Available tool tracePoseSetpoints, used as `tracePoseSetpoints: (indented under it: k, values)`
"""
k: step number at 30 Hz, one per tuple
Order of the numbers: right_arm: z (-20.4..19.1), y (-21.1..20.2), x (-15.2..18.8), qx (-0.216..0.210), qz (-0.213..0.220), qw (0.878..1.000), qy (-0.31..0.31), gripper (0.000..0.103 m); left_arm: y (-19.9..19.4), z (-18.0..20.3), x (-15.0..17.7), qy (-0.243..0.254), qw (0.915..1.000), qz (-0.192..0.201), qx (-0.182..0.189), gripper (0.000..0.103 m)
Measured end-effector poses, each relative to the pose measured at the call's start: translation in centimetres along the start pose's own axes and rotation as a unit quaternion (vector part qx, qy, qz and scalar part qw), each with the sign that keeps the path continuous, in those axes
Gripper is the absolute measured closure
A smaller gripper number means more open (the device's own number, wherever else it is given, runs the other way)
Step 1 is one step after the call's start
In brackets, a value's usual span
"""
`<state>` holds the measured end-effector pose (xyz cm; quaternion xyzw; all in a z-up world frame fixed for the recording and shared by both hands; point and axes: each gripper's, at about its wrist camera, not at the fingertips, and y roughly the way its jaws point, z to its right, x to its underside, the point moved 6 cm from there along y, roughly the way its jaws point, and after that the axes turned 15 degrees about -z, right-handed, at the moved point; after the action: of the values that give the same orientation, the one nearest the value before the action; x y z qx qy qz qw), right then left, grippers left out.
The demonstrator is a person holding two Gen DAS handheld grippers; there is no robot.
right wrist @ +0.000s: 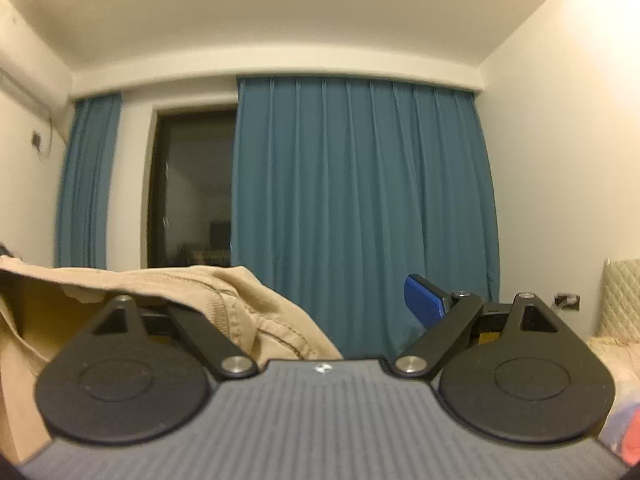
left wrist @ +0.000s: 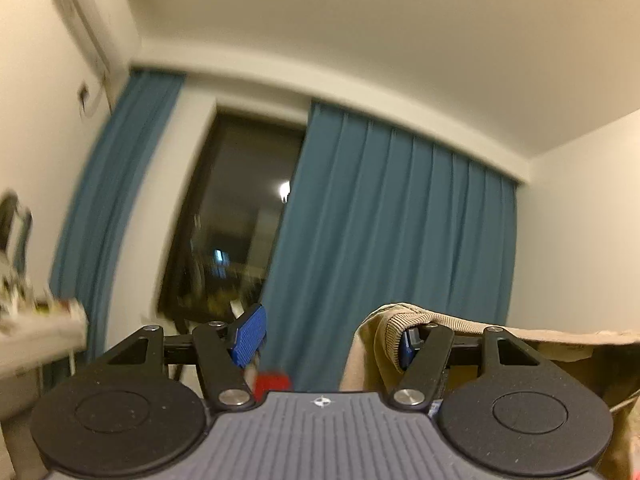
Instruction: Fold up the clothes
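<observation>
Fingers on the left gripper spread wide, both blue pads visible. Left wrist view: left pad is bare with free air around it; right pad sits tucked under the ribbed hem of a tan garment, which drapes over that finger only. Not clamped, just hooked on. Fabric edge runs taut off the right side of frame. Gap between the pads is open, teal curtain showing straight through. Camera is tilted up and rolled; dark window sits between two curtain panels, wall air conditioner top left. Blurred white shelf with clutter at left edge, small red object low between the fingers, too blurred to identify.

Right wrist view: right gripper fingers also released and wide apart. Right pad is bare, clear room around it. Left finger is buried under the same tan garment, stitched seams visible, cloth stretching away to the left edge; pad not visible, so contact underneath can't be judged. This view is level and sharper, and adds a quilted headboard and wall socket at right, plus bedding bottom right. Ceiling plain white in both views.
</observation>
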<state>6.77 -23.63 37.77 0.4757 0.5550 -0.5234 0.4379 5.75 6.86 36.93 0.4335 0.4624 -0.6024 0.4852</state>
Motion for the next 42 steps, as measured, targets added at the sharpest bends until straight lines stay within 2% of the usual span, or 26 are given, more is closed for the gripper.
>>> tracePoseSetpoints:
  k: [4, 10, 15, 17, 21, 24, 26, 29, 32, 33, 34, 39, 42]
  values:
    - [-0.3, 7.2, 3.7, 0.006, -0.050, 0.999, -0.001, 0.015, 7.8, -1.2, 2.8, -0.008, 0.9989, -0.041, -0.023, 0.037]
    - [-1.0, 22.6, 7.6, 0.025, -0.074, 0.997, 0.007, 0.015, 23.3, -3.0, 5.8, 0.000, 0.9952, -0.062, -0.076, 0.036]
    - [-1.3, 38.0, 14.5, 0.048, -0.117, 0.992, -0.003, 0.015, 39.2, -5.2, 13.5, 0.010, 0.9853, -0.128, -0.113, 0.036]
    - [-1.3, 44.0, 18.9, 0.050, -0.150, 0.987, -0.005, 0.015, 45.4, -6.6, 18.0, 0.009, 0.9778, -0.169, -0.123, 0.036]
    - [-1.1, 53.7, 28.2, 0.036, -0.238, 0.971, -0.011, 0.015, 56.3, -10.0, 27.4, -0.019, 0.9534, -0.276, -0.120, 0.037]
    - [-1.4, 58.9, 35.2, 0.012, -0.344, 0.939, -0.007, 0.015, 61.4, -11.4, 33.3, -0.021, 0.9241, -0.364, -0.114, 0.037]
    - [-2.1, 60.9, 38.0, -0.005, -0.404, 0.915, -0.020, 0.015, 63.3, -11.4, 36.2, -0.009, 0.9053, -0.411, -0.106, 0.037]
    - [-3.7, 62.9, 39.6, -0.047, -0.460, 0.885, -0.057, 0.015, 64.0, -11.5, 37.9, 0.014, 0.8870, -0.452, -0.094, 0.025]
    - [-4.7, 62.3, 39.2, -0.066, -0.466, 0.880, -0.070, 0.015, 63.7, -11.7, 39.3, 0.033, 0.8682, -0.489, -0.080, 0.019]
    - [-4.5, 61.5, 38.8, -0.070, -0.460, 0.883, -0.062, 0.015, 61.1, -11.6, 38.8, 0.031, 0.8682, -0.490, -0.072, 0.019]
    - [-4.2, 60.5, 38.3, -0.074, -0.453, 0.887, -0.050, 0.015, 60.2, -11.4, 38.3, 0.029, 0.8718, -0.484, -0.068, 0.016]
    - [-2.8, 55.6, 35.8, -0.094, -0.414, 0.905, 0.011, 0.015, 53.3, -11.1, 35.2, 0.012, 0.9018, -0.429, -0.051, 0.013]
    - [-2.1, 50.9, 34.6, -0.097, -0.376, 0.921, 0.026, 0.015, 48.4, -10.7, 34.2, 0.025, 0.9191, -0.390, -0.051, 0.013]
